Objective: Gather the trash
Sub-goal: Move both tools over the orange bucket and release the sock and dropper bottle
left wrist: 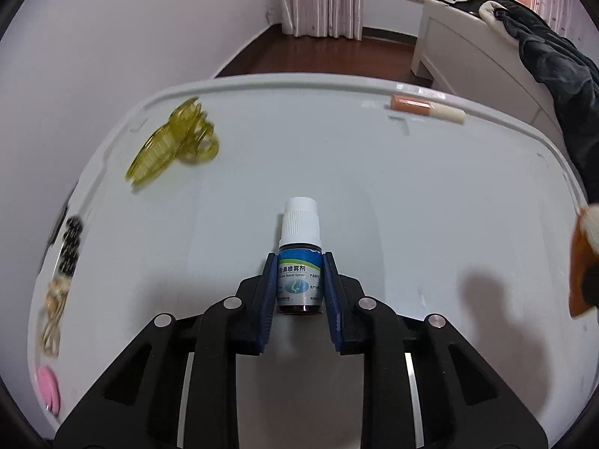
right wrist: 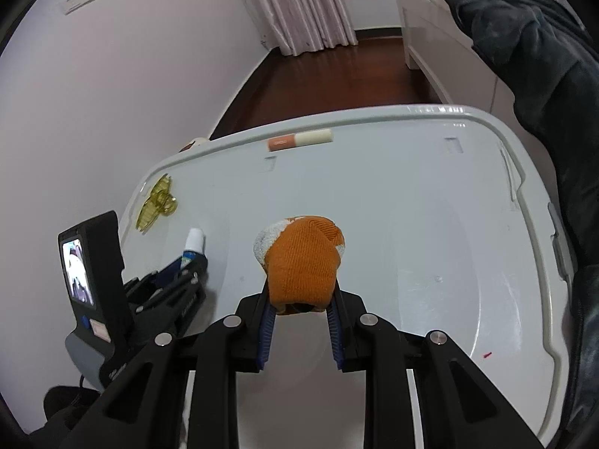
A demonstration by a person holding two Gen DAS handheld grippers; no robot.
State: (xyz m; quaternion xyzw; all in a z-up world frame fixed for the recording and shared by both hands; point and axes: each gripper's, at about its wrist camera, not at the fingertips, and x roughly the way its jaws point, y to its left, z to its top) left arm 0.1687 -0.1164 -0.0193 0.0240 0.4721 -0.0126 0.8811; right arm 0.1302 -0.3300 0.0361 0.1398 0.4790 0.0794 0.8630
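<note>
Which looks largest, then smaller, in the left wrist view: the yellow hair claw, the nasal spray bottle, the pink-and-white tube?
1. nasal spray bottle
2. yellow hair claw, close to the bottle in apparent size
3. pink-and-white tube
The bottle is nearest the camera and the tube lies at the far rim, so true sizes may differ.

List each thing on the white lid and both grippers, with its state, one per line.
left gripper: shut on the nasal spray bottle
nasal spray bottle: capped, clamped between the pads
right gripper: shut on the orange sock
orange sock: balled up, clamped
yellow hair claw: lying free on the lid, closed
lip gloss tube: lying flat by the far rim, capped
white lid: flat
</note>
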